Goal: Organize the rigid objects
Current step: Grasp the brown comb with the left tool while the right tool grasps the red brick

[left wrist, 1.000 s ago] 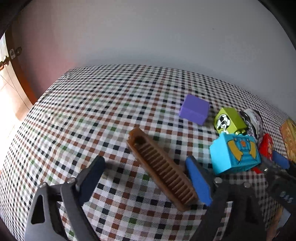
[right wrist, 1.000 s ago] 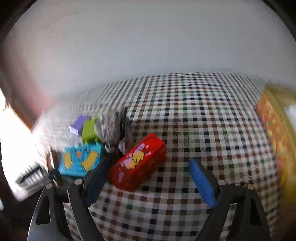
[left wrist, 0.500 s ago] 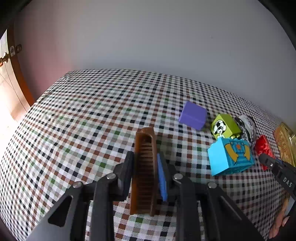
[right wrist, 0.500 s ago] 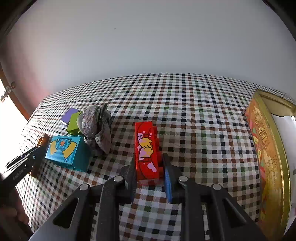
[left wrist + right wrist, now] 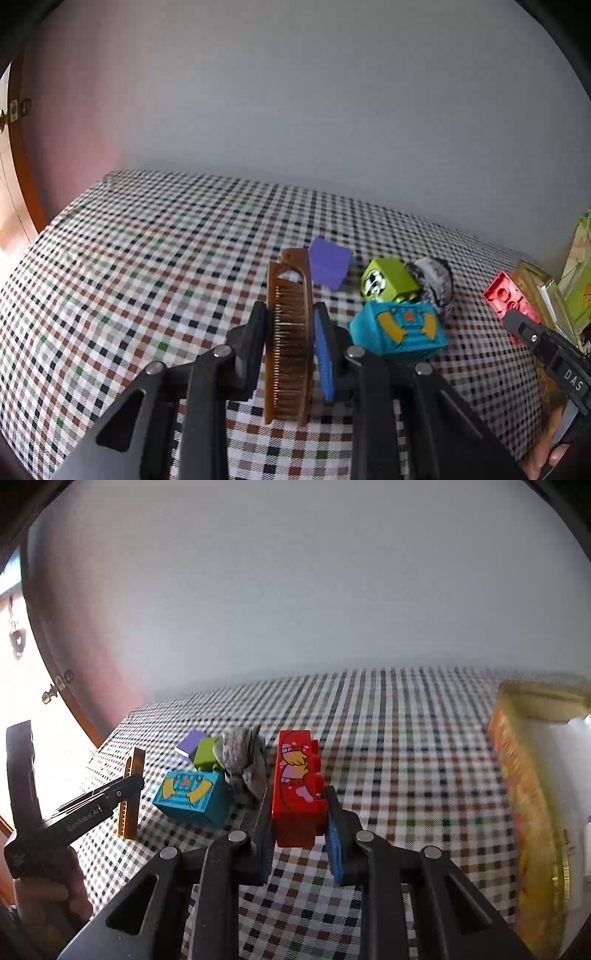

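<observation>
L hand-held gripper (image 5: 290,345) clamping comb (image 5: 290,332), R hand-held gripper (image 5: 297,821) clamping red brick (image 5: 297,794)

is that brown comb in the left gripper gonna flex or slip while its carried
Probably stiff: the brown comb stays straight though the left gripper pinches only its middle. It may pivot, since both ends overhang the pads. Its thin teeth look like the fragile part.

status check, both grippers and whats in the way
Left gripper shut on brown comb. Right gripper shut on red brick. Blue block, grey bundle close beside.
</observation>
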